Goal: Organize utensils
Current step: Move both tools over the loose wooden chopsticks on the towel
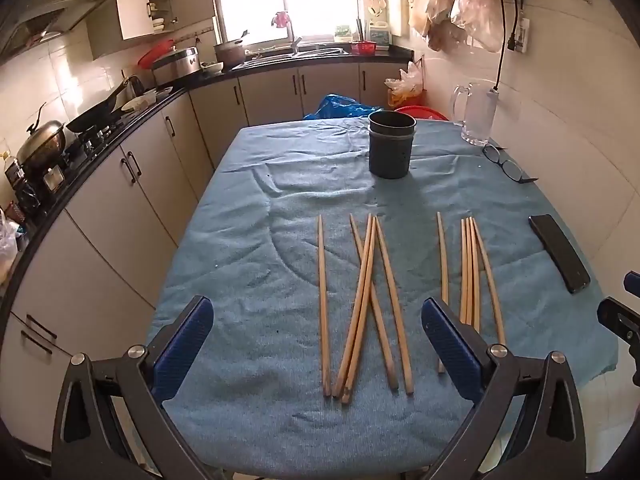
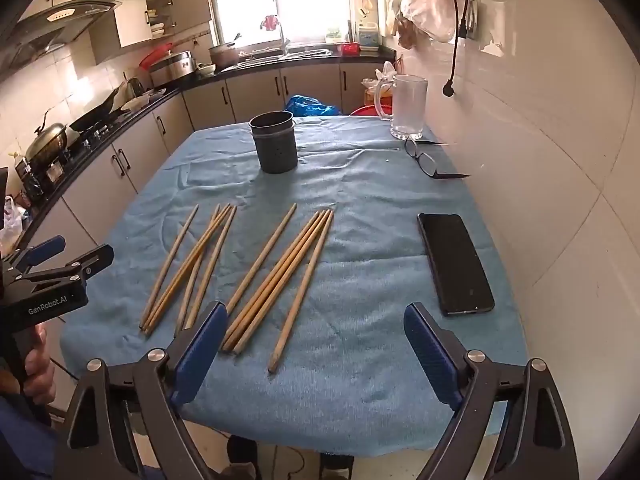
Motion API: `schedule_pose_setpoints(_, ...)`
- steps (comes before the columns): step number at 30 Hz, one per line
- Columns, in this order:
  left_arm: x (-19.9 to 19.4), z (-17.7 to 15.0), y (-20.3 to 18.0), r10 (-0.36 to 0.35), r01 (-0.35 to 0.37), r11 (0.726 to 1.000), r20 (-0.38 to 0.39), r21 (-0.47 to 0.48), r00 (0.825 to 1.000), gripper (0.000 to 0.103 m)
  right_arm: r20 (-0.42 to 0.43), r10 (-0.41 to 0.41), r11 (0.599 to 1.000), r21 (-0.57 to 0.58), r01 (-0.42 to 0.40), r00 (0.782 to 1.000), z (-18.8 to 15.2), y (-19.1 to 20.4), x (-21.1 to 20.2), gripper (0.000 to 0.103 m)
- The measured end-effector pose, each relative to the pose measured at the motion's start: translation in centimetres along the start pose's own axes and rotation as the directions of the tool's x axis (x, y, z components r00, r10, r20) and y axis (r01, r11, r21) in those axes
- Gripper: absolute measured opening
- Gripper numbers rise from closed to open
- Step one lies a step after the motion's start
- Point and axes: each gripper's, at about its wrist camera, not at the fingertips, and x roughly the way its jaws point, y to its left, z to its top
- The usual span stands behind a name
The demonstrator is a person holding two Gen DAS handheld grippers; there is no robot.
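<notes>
Several wooden chopsticks lie loose on a blue cloth (image 1: pixel 260 240). A crossed bunch (image 1: pixel 365 280) lies in the middle and a straighter bunch (image 1: pixel 469 272) to its right. The right wrist view shows the same two bunches, the crossed one (image 2: pixel 191 264) and the straighter one (image 2: pixel 279 276). A dark, empty-looking cylindrical holder (image 1: pixel 390 152) (image 2: pixel 278 148) stands upright farther back. My left gripper (image 1: pixel 317 306) hovers open over the near ends of the crossed bunch, holding nothing. My right gripper (image 2: pixel 315 311) is open above the cloth, just right of the straighter bunch.
A black phone (image 2: pixel 454 264) lies flat at the right, near the wall. Eyeglasses (image 2: pixel 424 158) and a glass mug (image 2: pixel 406 106) sit at the far right corner. Kitchen cabinets and a stove line the left side. A person's hand (image 2: pixel 38 364) holds the left gripper's handle.
</notes>
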Motion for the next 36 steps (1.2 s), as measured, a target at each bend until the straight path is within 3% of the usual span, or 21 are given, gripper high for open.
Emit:
schedule_pose_setpoints(19,1.0,0.8,1.1,0.015,-0.014,0.999,0.011,-0.038,1.000,0.103,0.007,0.017,1.000,-0.017,-0.016,1.000,1.4,0.9,1.3,0.093)
schedule_pose_setpoints(26,0.9,0.5,2.1,0.027,-0.024,0.999,0.064,-0.049,0.998,0.103,-0.002,0.032,0.999,-0.018,-0.032,0.999,1.7,1.4,2.2,0.093)
schedule_pose_setpoints(36,1.1,0.5,3.1,0.040,-0.037,0.997,0.040,-0.063,0.998,0.103,-0.015,0.048,0.999,-0.022,-0.049,0.999,1.9,2.1,3.0,0.093)
